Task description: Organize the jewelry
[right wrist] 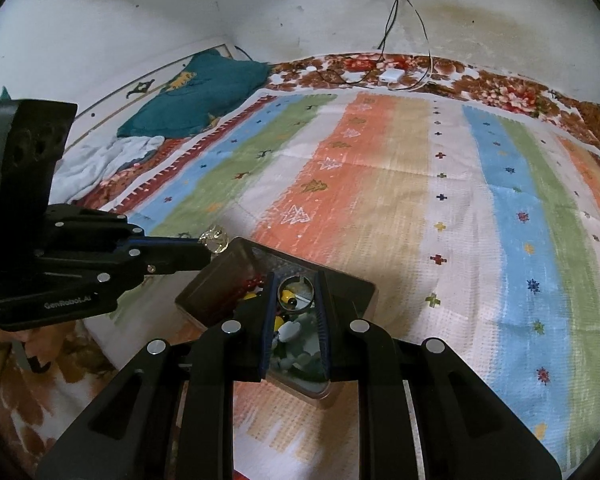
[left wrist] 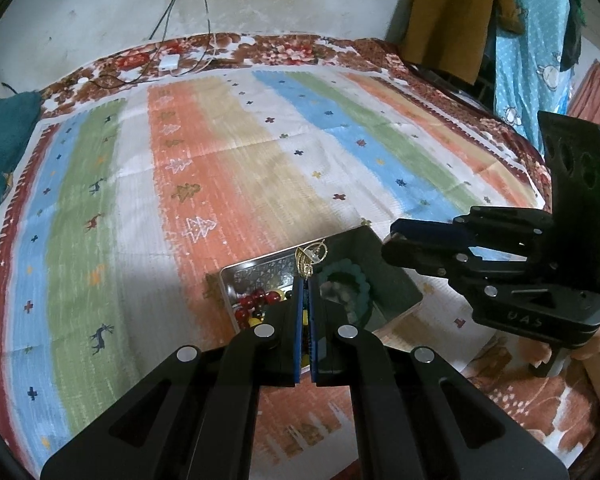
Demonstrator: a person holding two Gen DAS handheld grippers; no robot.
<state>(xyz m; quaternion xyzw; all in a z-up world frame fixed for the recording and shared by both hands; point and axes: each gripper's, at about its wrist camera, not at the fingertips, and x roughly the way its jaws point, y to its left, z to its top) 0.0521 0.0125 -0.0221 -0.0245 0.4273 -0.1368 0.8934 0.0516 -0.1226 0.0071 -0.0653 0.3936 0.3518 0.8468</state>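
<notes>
A small metal jewelry box (left wrist: 260,270) sits on a striped cloth, holding red beads (left wrist: 256,300), a teal bead bracelet (left wrist: 346,280) and other pieces. My left gripper (left wrist: 306,280) is shut on a gold hoop earring (left wrist: 310,258) held just above the box. It shows from the side in the right wrist view (right wrist: 212,246), the earring (right wrist: 215,238) glinting at its tip. My right gripper (right wrist: 296,280) is shut on a thin metal ring (right wrist: 296,292) over the box (right wrist: 364,286). In the left wrist view the right gripper (left wrist: 392,242) hangs beside the box.
The striped cloth (left wrist: 240,152) covers a bed with a floral blanket. A white charger with cables (left wrist: 169,62) lies at the far edge by the wall. A teal pillow (right wrist: 196,96) lies at the left. Clothes (left wrist: 456,12) hang at the right.
</notes>
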